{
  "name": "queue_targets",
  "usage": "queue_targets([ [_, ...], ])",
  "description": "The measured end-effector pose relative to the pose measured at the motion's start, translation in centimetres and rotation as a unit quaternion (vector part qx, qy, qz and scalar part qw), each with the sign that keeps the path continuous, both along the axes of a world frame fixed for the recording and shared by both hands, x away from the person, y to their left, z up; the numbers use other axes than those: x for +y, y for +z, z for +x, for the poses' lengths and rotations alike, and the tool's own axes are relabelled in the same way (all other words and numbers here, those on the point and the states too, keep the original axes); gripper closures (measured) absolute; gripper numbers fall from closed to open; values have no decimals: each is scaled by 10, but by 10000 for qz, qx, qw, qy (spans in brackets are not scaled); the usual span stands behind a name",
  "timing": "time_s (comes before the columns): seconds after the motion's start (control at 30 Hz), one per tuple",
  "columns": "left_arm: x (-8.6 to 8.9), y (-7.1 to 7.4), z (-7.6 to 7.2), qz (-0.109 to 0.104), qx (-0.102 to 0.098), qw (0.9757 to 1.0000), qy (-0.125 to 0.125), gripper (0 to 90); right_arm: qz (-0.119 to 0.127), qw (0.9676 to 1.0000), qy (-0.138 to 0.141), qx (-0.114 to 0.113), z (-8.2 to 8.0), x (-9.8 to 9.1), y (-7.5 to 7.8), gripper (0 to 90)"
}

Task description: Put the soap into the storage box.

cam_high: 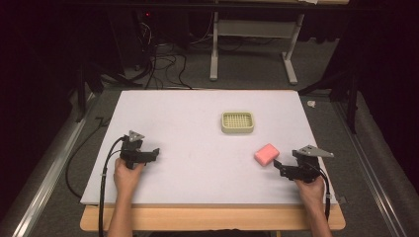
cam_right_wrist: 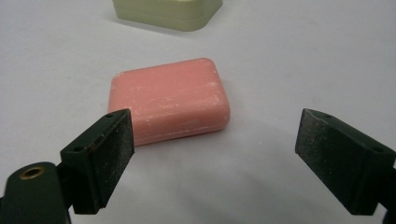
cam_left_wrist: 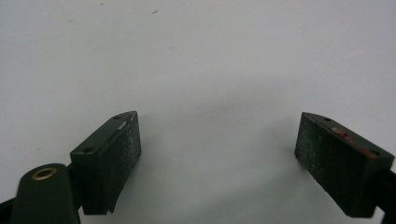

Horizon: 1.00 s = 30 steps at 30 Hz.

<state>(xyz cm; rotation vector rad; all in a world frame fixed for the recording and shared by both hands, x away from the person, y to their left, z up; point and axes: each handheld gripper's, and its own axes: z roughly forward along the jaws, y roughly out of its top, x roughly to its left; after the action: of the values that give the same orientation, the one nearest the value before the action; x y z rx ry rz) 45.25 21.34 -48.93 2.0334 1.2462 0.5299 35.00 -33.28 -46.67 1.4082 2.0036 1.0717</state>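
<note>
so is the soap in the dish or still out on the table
Out. The pink soap lies on the white table, apart from the empty green dish, just ahead of the open right gripper.

A pale green slotted soap dish (cam_high: 237,122) sits at centre-right of the white table (cam_high: 197,173). A pink soap bar (cam_high: 267,154) lies at its five o'clock, just beside the right gripper (cam_high: 277,166); the left gripper (cam_high: 154,153) rests at eight o'clock.

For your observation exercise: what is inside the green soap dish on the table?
The soap dish holds nothing except its slotted grid. The pink soap lies outside it on the table. What lies beneath the grid is hidden.
</note>
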Motion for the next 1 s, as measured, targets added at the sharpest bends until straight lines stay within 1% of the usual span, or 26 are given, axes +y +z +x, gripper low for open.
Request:
queue_targets([
  [0.07,0,0,0,1,0,10000,1,149,-88,10000,29,-19,0,3,1,122],
  [0.17,0,0,0,0,-1,10000,4,149,-72,10000,66,-5,1,5,1,122],
  [0.23,0,0,0,2,-4,10000,7,149,-111,9999,107,-35,3,8,1,121],
  [0.43,0,0,0,4,-6,10000,10,149,-145,9998,157,-28,7,11,2,121],
  [0.5,0,0,0,4,-8,10000,10,149,-254,9994,214,8,12,15,2,121],
  [0.53,0,0,0,5,-8,10000,11,149,-254,9994,214,8,12,15,2,121],
  [0.63,0,0,0,4,-7,10000,13,149,-372,9990,253,8,17,19,1,121],
  [0.67,0,0,0,3,-7,10000,13,149,-377,9989,262,30,19,20,1,118],
  [0.7,0,0,0,2,-7,10000,15,149,-404,9987,295,-3,20,20,0,119],
  [0.77,0,0,0,2,-7,10000,15,149,-436,9987,245,4,21,22,-1,120],
  [0.83,0,0,-1,4,-6,10000,14,149,-437,9987,259,12,22,21,-1,119],
  [0.9,0,0,-1,3,-7,10000,16,148,-371,9988,287,136,24,22,-5,119],
  [1.0,0,0,-1,7,-2,10000,17,149,-411,9986,293,154,26,23,-6,119],
])
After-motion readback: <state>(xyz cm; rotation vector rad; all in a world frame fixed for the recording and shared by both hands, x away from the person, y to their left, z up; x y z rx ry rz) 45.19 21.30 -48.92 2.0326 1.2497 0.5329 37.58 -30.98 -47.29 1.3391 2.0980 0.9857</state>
